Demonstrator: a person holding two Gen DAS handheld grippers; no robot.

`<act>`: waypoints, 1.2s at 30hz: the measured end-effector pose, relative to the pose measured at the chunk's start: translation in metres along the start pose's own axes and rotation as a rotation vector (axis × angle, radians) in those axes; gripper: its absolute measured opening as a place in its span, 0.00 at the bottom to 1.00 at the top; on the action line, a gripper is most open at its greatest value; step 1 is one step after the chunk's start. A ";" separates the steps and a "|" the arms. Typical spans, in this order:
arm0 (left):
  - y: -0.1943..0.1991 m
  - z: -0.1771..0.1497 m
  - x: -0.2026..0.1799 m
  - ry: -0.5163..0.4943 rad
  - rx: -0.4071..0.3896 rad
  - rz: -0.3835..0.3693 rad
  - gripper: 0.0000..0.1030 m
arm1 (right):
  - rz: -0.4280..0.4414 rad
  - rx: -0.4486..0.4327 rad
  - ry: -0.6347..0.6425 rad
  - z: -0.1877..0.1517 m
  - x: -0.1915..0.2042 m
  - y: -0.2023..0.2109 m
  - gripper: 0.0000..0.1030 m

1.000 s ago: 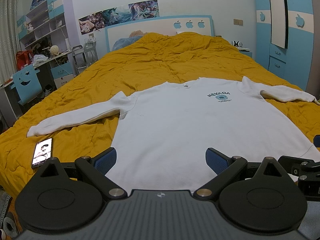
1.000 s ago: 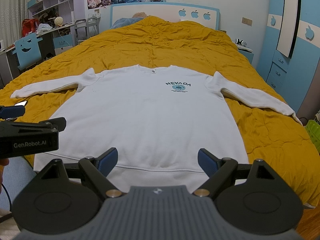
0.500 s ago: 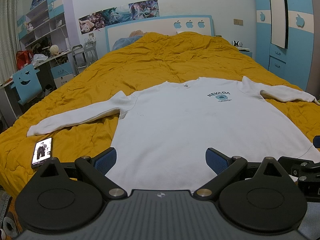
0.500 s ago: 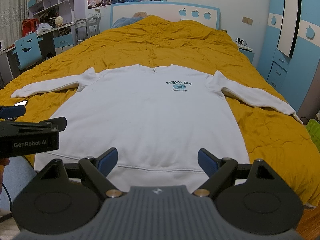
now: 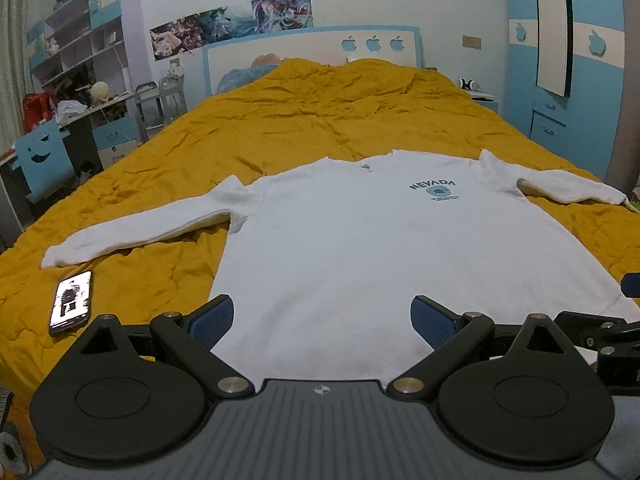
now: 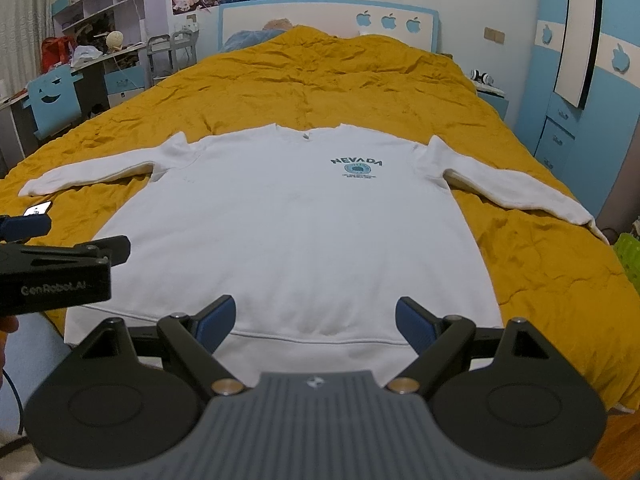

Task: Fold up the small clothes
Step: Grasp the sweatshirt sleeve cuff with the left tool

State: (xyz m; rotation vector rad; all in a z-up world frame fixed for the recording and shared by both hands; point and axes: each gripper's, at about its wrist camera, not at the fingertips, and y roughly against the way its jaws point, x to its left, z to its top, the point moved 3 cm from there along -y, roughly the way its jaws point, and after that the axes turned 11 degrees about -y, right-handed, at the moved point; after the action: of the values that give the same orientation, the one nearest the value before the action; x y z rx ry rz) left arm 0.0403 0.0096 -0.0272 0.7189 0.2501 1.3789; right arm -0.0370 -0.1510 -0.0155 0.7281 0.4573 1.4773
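White sweatshirt (image 5: 360,240) with a "NEVADA" print (image 6: 356,162), spread flat and front up on the yellow bedspread (image 5: 304,120), both sleeves stretched out to the sides, hem toward the cameras. Just above that hem, side by side: left gripper (image 5: 322,316) and right gripper (image 6: 315,320), blue-padded fingers (image 5: 212,316) of each spread wide, holding nothing, not touching the cloth. Further out, a phone (image 5: 71,297) lying screen up on the bedspread near the left sleeve's cuff, apart from it.
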 end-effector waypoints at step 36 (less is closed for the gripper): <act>-0.187 -0.107 0.454 1.117 0.087 0.227 0.89 | 0.057 0.024 -0.113 0.154 0.000 -0.191 0.48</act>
State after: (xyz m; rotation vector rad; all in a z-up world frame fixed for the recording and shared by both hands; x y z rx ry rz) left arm 0.2241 0.4704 -0.1103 -0.0365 1.1314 1.8853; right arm 0.2075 -0.1648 -0.0364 0.8450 0.3715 1.4775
